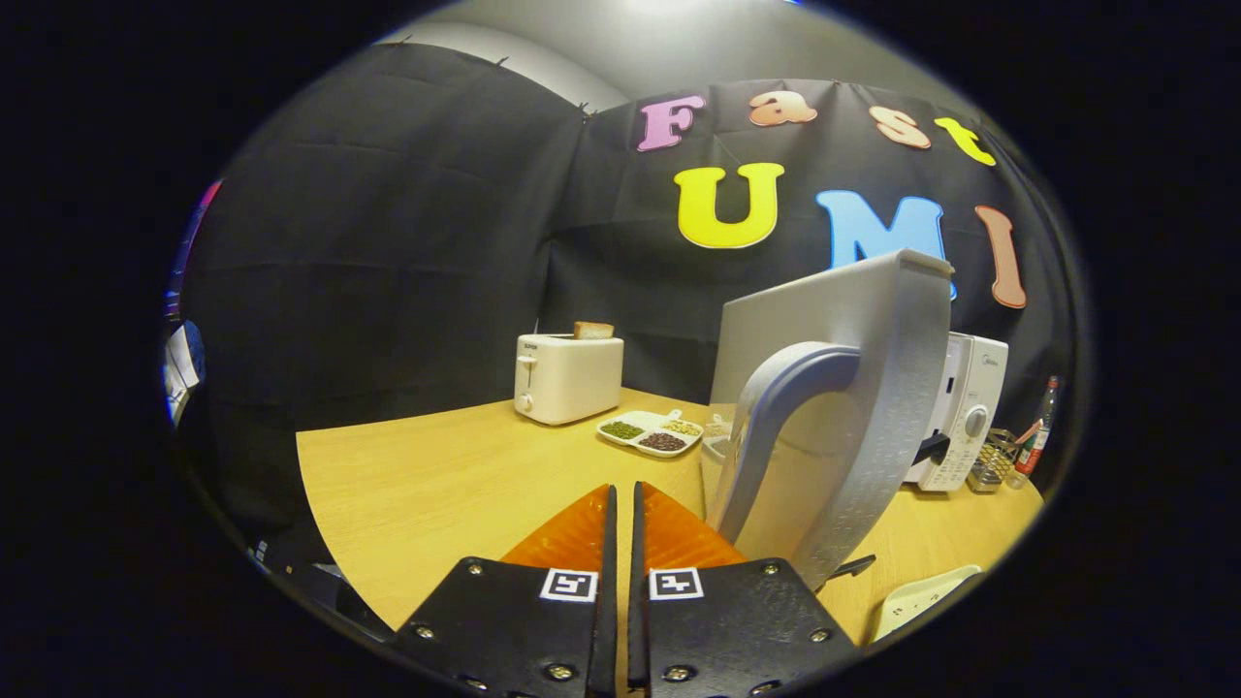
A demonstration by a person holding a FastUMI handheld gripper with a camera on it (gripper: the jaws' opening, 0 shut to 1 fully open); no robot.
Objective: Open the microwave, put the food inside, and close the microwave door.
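A: Fingers (593, 543) of the gripper (621, 504) nearly together, holding nothing; microwave door (834, 407) swung open just right of them.

B: Food?

A: Sectioned plate (650, 432) beyond, near toaster (567, 376). Reaching past could knock that door

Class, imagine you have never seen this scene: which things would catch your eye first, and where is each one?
First, the microwave door, swung wide open and seen edge-on with its curved handle, just ahead of the gripper, whose orange fingers are closed together on nothing. Beyond them on the wooden table stands a white toaster with a slice of bread sticking up, and beside it a divided dish of food.
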